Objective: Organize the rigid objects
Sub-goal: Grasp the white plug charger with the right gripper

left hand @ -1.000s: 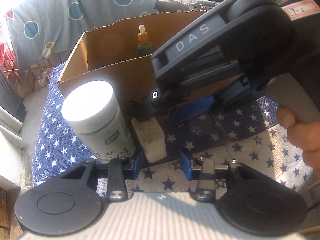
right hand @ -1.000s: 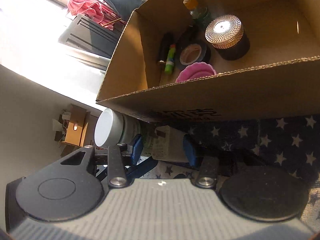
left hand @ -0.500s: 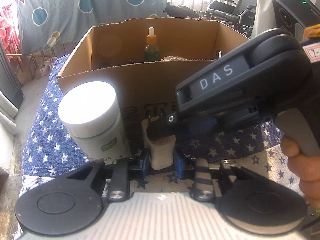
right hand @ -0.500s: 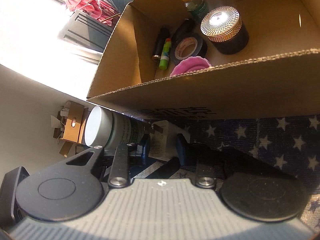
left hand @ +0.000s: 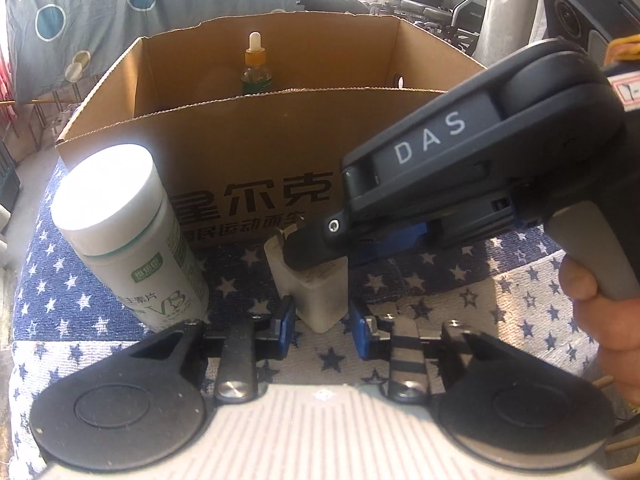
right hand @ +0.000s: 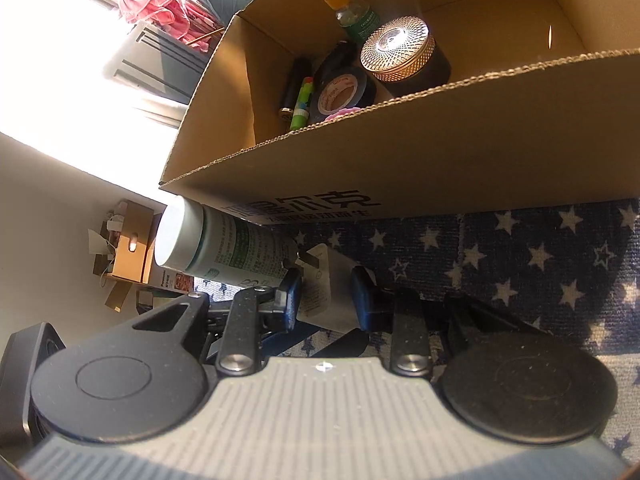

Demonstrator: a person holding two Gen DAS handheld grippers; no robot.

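Observation:
A white plug adapter [left hand: 318, 292] stands on the star-patterned cloth in front of a cardboard box [left hand: 256, 152]. My right gripper [right hand: 326, 300] is shut on the adapter [right hand: 326, 292]; in the left wrist view its dark body [left hand: 460, 176] reaches in from the right onto the adapter's top. My left gripper [left hand: 322, 322] is open, its blue pads either side of the adapter's base with small gaps. A white vitamin bottle [left hand: 128, 236] stands left of the adapter.
The box [right hand: 400, 160] holds a dropper bottle [right hand: 348, 8], a gold-lidded jar [right hand: 400, 52], a tape roll [right hand: 344, 90], a green stick [right hand: 302, 104] and a pink item. The star cloth [right hand: 520, 264] covers the surface. The person's hand [left hand: 600, 312] is at the right.
The left gripper had closed in around the adapter half a second ago and has since opened and drawn back a little. The right gripper has closed on the adapter.

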